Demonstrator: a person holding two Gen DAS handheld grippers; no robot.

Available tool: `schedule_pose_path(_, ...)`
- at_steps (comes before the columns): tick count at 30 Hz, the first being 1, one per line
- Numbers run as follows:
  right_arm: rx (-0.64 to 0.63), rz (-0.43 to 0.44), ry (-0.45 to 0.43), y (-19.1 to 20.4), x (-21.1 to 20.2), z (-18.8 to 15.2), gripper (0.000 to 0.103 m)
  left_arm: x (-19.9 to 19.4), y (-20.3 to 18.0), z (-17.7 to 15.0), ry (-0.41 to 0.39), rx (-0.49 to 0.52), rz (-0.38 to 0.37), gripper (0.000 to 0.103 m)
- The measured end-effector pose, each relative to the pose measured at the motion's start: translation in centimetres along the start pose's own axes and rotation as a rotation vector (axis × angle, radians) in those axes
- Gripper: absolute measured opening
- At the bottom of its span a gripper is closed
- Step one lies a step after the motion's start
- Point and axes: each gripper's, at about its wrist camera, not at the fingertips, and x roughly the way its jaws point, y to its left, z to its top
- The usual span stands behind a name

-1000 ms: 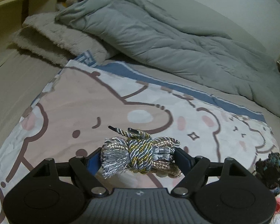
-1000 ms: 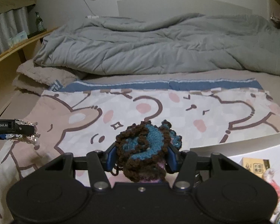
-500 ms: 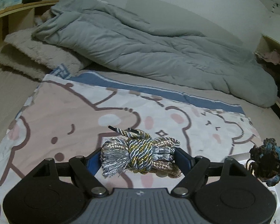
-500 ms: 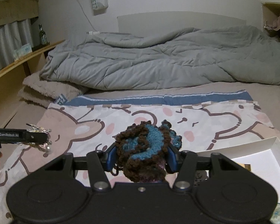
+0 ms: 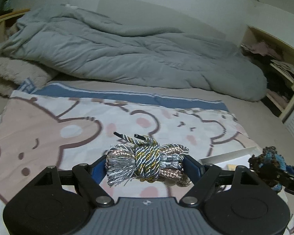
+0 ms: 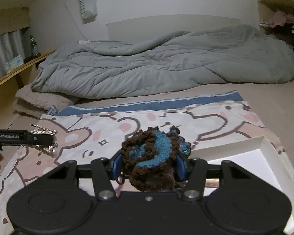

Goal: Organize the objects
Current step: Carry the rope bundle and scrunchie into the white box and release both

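Now left gripper (image 5: 147,164) clamped on cord bundle (image 5: 147,161); right gripper (image 6: 149,162) clamped on crochet piece (image 6: 152,156), above cartoon blanket (image 6: 205,121) near white box (image 6: 268,146).

Both views are dim, lit by soft, cool indoor light with a grey-green cast. The wall (image 6: 166,2) at twelve o'clock is the brightest area; no lamp shows. Shadows are faint and diffuse, darkest in the shelf (image 5: 274,68) at three o'clock in the left view. The fisheye lens bends straight lines and leaves black corners. The quilt (image 5: 127,58) and bedsheet (image 5: 49,127) look slightly smeared and grainy. There is no glare.
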Motion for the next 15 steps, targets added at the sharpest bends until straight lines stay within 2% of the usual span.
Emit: schedule_pose_path(15,0.103,-0.086,-0.061,-7.4,-3.0,-0.4,0.055,1.8,-11.3,1.2,0.004,0.124,-0.144,0.081)
